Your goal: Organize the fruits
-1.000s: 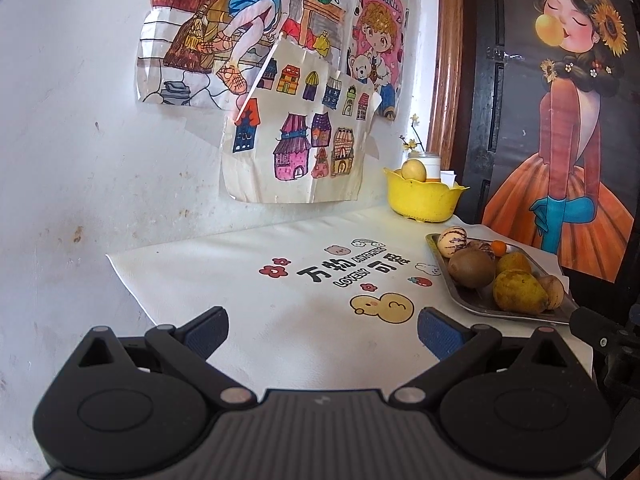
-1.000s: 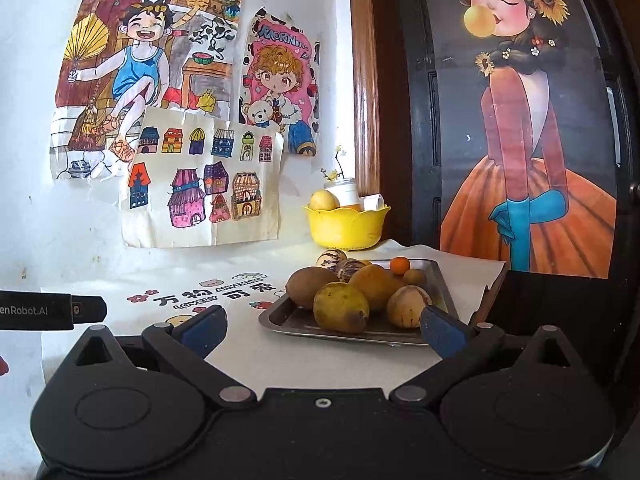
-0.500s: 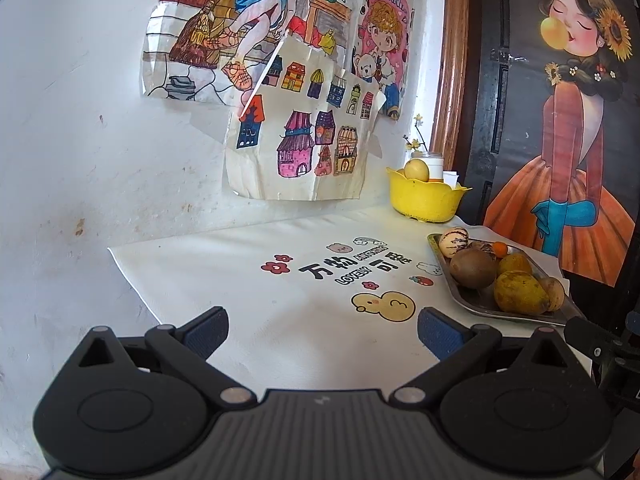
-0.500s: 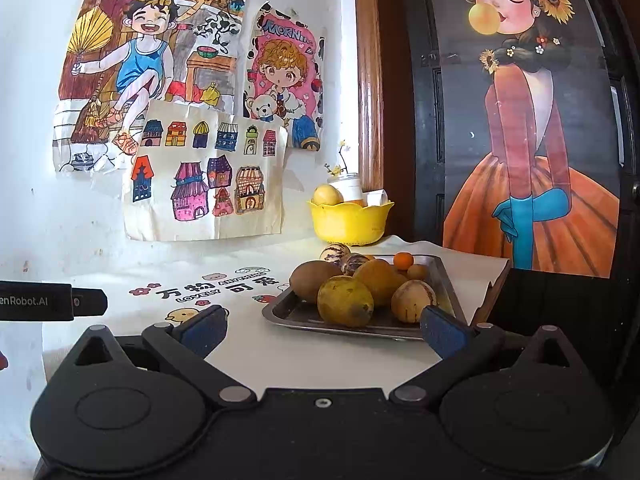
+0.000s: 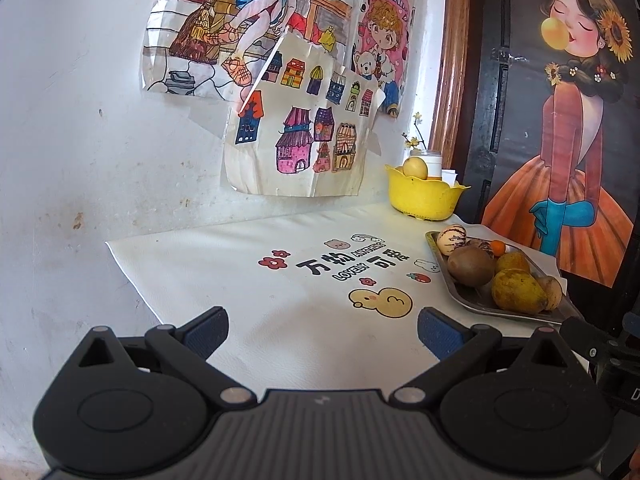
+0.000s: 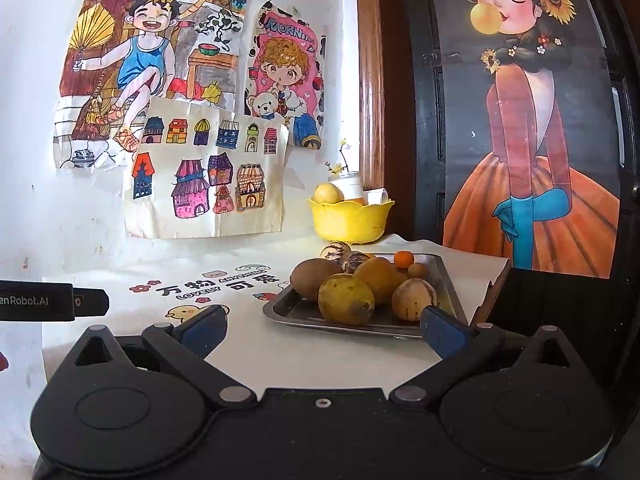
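Both hand-held grippers have edged nearer the tray of fruit — nothing on it shifted. Left hand-held gripper and right hand-held gripper gape wide, empty; yellow bowl at twelve o'clock holds one pale fruit.

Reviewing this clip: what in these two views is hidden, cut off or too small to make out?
- Yellow bowl contents: both views, the rim hides all but one pale fruit and a white jar.
- Tray rear fruits: right wrist view, the front fruits cover them; count unclear.
- Tray's near corner: left wrist view, hidden behind the other gripper's body.
- Jar label: too small in both views.
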